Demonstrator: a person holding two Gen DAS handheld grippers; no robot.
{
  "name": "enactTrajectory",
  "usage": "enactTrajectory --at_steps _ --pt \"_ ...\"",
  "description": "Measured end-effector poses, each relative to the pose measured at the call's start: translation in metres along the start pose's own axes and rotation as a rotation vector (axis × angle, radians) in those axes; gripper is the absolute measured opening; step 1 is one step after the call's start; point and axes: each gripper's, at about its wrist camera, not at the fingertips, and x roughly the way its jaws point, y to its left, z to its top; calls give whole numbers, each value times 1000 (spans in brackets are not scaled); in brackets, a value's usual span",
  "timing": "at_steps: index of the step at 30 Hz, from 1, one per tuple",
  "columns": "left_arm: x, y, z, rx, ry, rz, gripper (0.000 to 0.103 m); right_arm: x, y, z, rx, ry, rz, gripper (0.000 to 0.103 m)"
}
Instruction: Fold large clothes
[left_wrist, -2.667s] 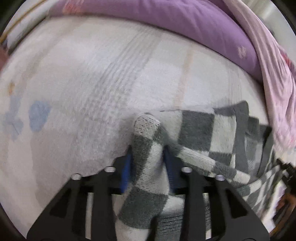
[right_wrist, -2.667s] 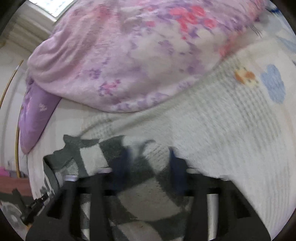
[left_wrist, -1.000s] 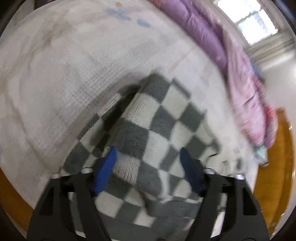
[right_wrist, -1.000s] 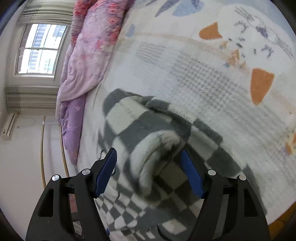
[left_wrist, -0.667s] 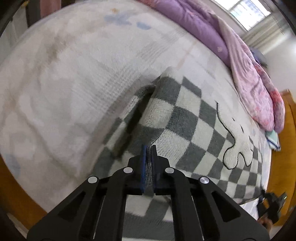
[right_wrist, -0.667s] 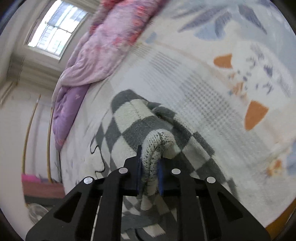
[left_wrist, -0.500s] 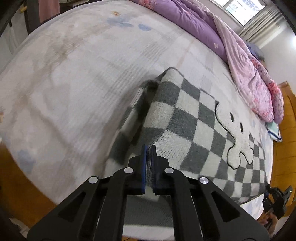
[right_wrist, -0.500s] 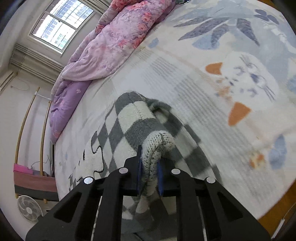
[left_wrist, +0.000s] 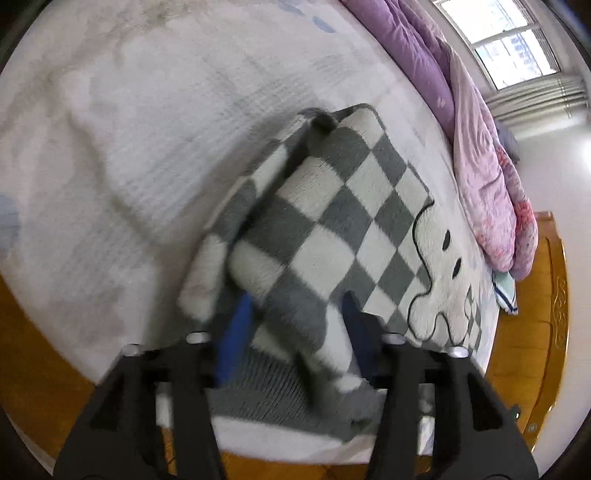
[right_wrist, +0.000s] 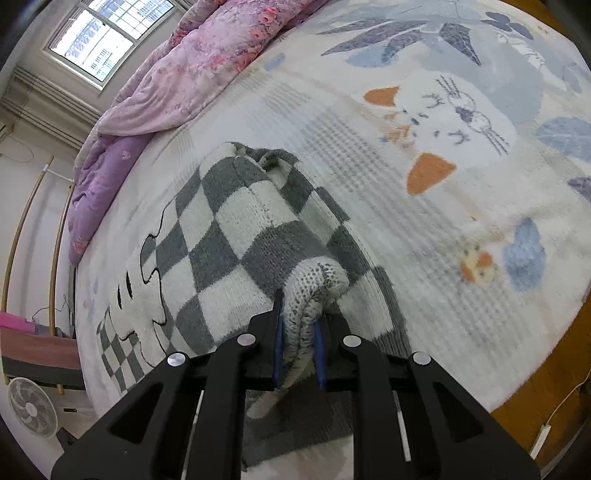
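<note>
Two grippers work over a wide bed whose pale cover (right_wrist: 369, 155) is printed with a white cat, orange patches and blue leaves. A pink flowered quilt (right_wrist: 207, 62) and a purple one (right_wrist: 103, 177) are heaped along the far edge under a bright window (right_wrist: 99, 37), and a white floor fan (right_wrist: 31, 406) stands at the lower left of the right wrist view. On the near part of the cover lies the grey-and-white checked sweater (right_wrist: 229, 229), folded over on itself, with a white cartoon figure outlined in black on its front (left_wrist: 439, 266). The right gripper (right_wrist: 298, 354) is clamped on a bunched fold at the sweater's near edge, the knit squeezed between its blue pads (right_wrist: 279, 350). The left gripper (left_wrist: 295, 325) is blurred, its jaws opening: a fold of the sweater's near corner hangs between them, and its blue pad (left_wrist: 236, 332) stands off from the cloth. Orange wooden bed frame (left_wrist: 554, 295) shows on the right of the left wrist view.
</note>
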Motion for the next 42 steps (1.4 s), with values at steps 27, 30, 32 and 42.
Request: enactTrajectory --at_steps 27,30,32,42 --pt "2 10 -20 47 -17 120 11 -6 -7 -17 -43 8 -89 12" --pt "13 28 -28 -9 15 144 11 14 -30 -31 -32 65 -150 12" --pt "28 36 -31 -5 28 169 11 30 -39 -39 -18 95 -160 14" --pt "9 9 -26 134 -6 89 57 -6 -36 -29 15 26 -239 52"
